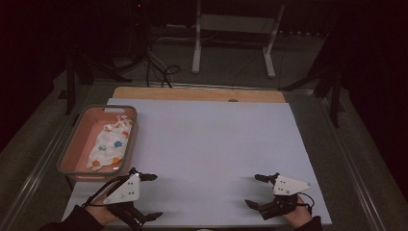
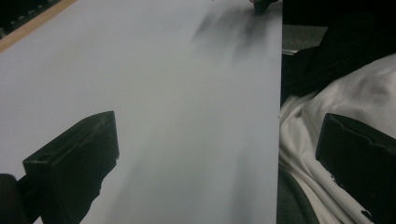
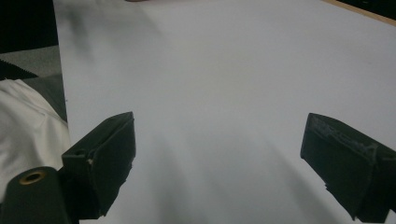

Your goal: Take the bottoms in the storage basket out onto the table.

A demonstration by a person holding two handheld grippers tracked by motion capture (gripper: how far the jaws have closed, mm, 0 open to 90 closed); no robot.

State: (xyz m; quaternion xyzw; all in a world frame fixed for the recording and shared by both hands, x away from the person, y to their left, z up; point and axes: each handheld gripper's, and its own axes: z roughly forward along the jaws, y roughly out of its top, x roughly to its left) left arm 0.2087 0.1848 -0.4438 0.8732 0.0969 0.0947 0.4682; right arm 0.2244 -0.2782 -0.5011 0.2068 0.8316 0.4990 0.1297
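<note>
Spotted cloth [image 1: 110,144] lay crumpled inside the pink basket [image 1: 77,139], just beyond & slightly outboard of the left gripper [image 1: 148,196]. Nothing looked started; cloth prob. needed lifting out onto the white tabletop [image 1: 211,144]. Both sets of jaws were wide apart & empty, right gripper [image 1: 256,190] well off to the side, over bare tabletop.

White sheet [image 1: 211,144] covering the table, its far edge leaving a strip of wooden board [image 1: 192,94] bare. On the floor beyond the far edge: white metal frame [image 1: 235,24], black cables [image 1: 161,67]. Dark stands flank the far left corner [image 1: 72,79] and far right corner [image 1: 335,89].
</note>
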